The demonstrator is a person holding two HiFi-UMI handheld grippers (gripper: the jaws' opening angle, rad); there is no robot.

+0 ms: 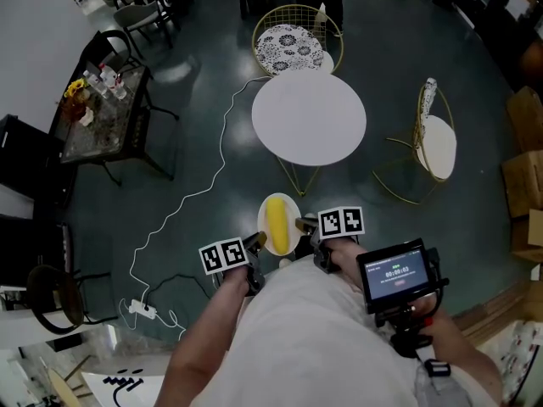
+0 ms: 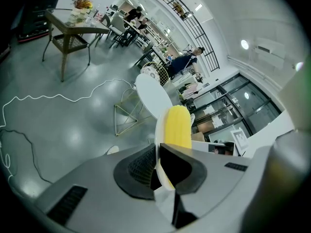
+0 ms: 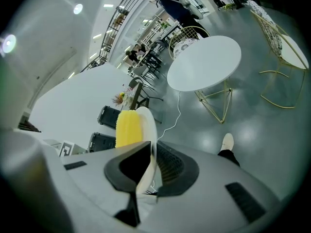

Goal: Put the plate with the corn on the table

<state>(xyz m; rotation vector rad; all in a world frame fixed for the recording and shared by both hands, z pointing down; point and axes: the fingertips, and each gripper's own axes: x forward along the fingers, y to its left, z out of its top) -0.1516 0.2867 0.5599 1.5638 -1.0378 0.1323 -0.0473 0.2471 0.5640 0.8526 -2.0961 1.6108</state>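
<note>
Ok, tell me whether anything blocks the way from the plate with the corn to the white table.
Nothing visible does. The left gripper and right gripper hold the plate over open floor; the white table ahead is bare.

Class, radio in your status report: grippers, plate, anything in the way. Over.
Both left gripper and right gripper shut on plate rim. Plate with corn held in air, short of table. Nothing seen between plate and table.
</note>
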